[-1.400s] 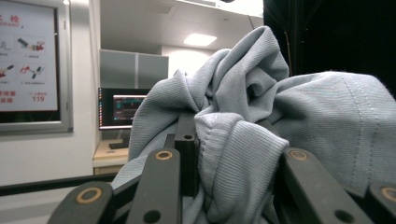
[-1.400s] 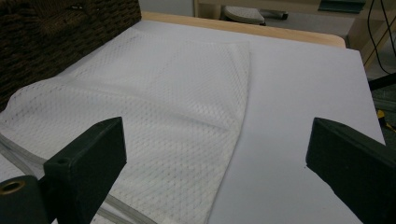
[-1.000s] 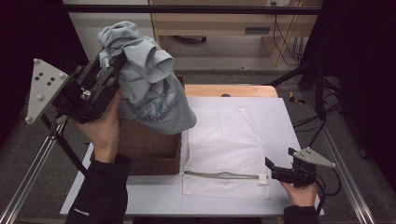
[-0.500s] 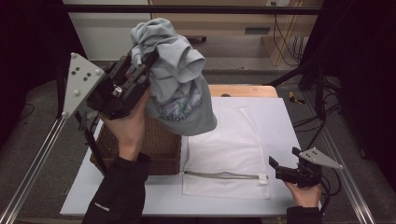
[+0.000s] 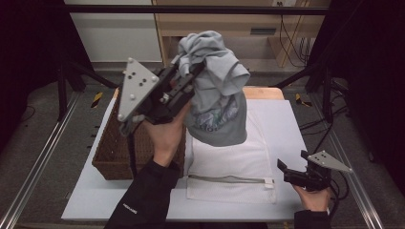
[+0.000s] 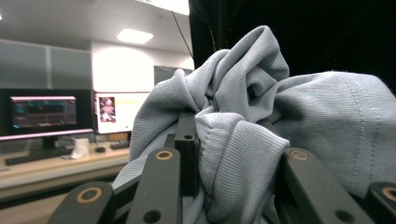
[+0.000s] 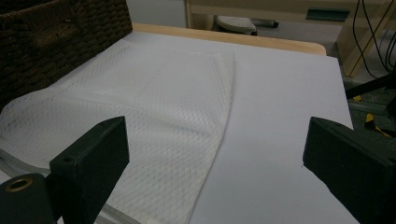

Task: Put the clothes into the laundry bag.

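Low at the near right edge of the white worktop [image 5: 286, 119], right gripper [image 5: 285, 171] with fingers apart, beside white mesh zip bag [image 5: 229, 167]. Farther, left gripper [image 5: 193, 76] clamped on crumpled grey cotton shirt [image 5: 217, 105], now shifted rightward from above dark woven wicker basket [image 5: 114, 143], over the bag.

Grey garment [image 5: 217, 102] covers far part of white mesh bag [image 5: 229, 167] and fingertips of left gripper [image 5: 193, 71]. Print on garment too creased to read. Wicker basket [image 5: 112, 143] interior partly behind hand; contents unclear. Monitor screens [image 6: 44, 112] in left gripper view blurred.
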The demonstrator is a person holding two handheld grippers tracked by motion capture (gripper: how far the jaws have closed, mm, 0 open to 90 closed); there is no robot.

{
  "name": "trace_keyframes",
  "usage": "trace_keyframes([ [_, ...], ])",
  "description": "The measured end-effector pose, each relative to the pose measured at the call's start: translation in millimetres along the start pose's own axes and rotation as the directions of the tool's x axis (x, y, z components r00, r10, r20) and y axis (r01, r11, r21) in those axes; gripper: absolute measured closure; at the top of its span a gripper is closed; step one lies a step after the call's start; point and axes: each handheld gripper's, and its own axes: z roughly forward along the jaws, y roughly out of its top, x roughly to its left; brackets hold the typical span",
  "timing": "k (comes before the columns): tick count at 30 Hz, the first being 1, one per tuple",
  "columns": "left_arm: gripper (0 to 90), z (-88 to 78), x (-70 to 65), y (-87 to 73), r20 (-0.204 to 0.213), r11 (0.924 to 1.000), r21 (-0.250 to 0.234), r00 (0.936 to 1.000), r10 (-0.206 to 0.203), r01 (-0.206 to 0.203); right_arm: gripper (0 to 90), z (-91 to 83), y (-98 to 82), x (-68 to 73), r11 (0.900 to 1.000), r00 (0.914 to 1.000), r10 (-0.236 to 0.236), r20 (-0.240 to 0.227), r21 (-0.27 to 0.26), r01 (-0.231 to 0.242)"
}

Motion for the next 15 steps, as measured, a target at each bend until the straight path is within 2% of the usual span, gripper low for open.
trace_keyframes([
  [3,69.1,11.5,-12.3,-14.8,0.032,0.9996,0.025,0.9994,-0.011,0.010,8.5,1.7,-1.2,1.0,1.000,1.0000,-0.005,-0.007,0.010,0.005],
  [5,69.1,14.3,-15.4,-18.7,0.041,0.9994,0.033,0.9991,-0.010,0.009,8.7,1.2,-1.4,1.0,1.000,0.9999,-0.009,-0.008,0.004,0.009],
  [7,69.0,22.5,-23.6,-32.0,0.065,0.9972,0.074,0.9978,-0.014,0.009,8.8,-0.3,-1.2,1.1,1.000,1.0000,-0.004,-0.007,0.003,0.004],
  [8,69.1,24.0,-25.7,-36.9,0.064,0.9968,0.080,0.9979,-0.001,-0.004,8.9,-0.8,-1.2,0.2,1.000,1.0000,-0.004,-0.006,0.001,0.004],
  [10,69.0,26.1,-31.0,-49.1,0.077,0.9940,0.109,0.9970,-0.008,0.000,9.1,-1.3,-1.6,-0.8,1.000,0.9999,0.003,-0.010,0.002,-0.003],
  [11,69.0,26.1,-31.0,-49.1,0.077,0.9940,0.109,0.9970,-0.008,0.000,9.2,-1.1,-1.8,-1.6,1.000,1.0000,0.000,-0.006,0.004,0.000],
  [15,68.9,31.2,-38.9,-76.9,0.098,0.9836,0.180,0.9952,-0.009,-0.008,9.3,-0.1,-2.4,-1.4,1.000,1.0000,-0.002,-0.006,0.004,0.002],
])
